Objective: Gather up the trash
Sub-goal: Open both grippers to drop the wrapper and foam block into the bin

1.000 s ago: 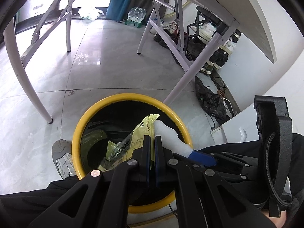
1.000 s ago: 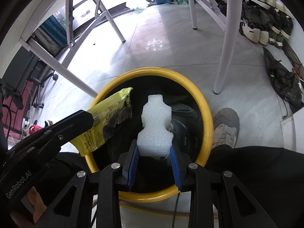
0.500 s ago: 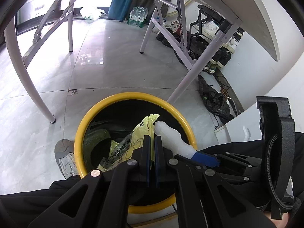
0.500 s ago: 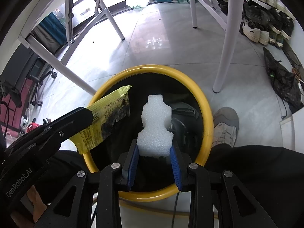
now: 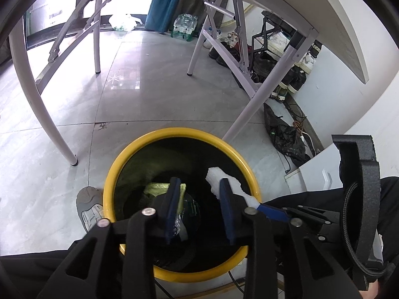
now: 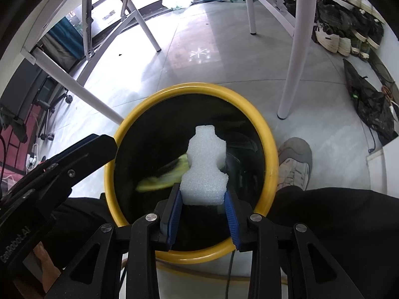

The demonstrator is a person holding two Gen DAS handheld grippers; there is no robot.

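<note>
A yellow-rimmed bin [image 5: 139, 149] with a black liner stands on the floor below both grippers; it also shows in the right wrist view [image 6: 269, 134]. My left gripper [image 5: 199, 186] is open and empty over the bin mouth. A yellow snack wrapper [image 5: 154, 188] lies loose inside the bin and shows blurred in the right wrist view [image 6: 162, 177]. My right gripper [image 6: 202, 194] is shut on a white foam piece [image 6: 204, 164] held over the bin; the foam piece also shows in the left wrist view [image 5: 234, 186].
White folding-table legs [image 5: 251, 99] stand beside the bin, one close to its rim [image 6: 291, 74]. My grey shoe [image 6: 294, 164] is next to the bin. Black bags and cables [image 5: 284, 132] lie by the wall, with shoes on a rack [image 6: 344, 37].
My left gripper opened and let go of the yellow wrapper, which dropped into the bin. My right gripper still holds the foam piece in the same place.
</note>
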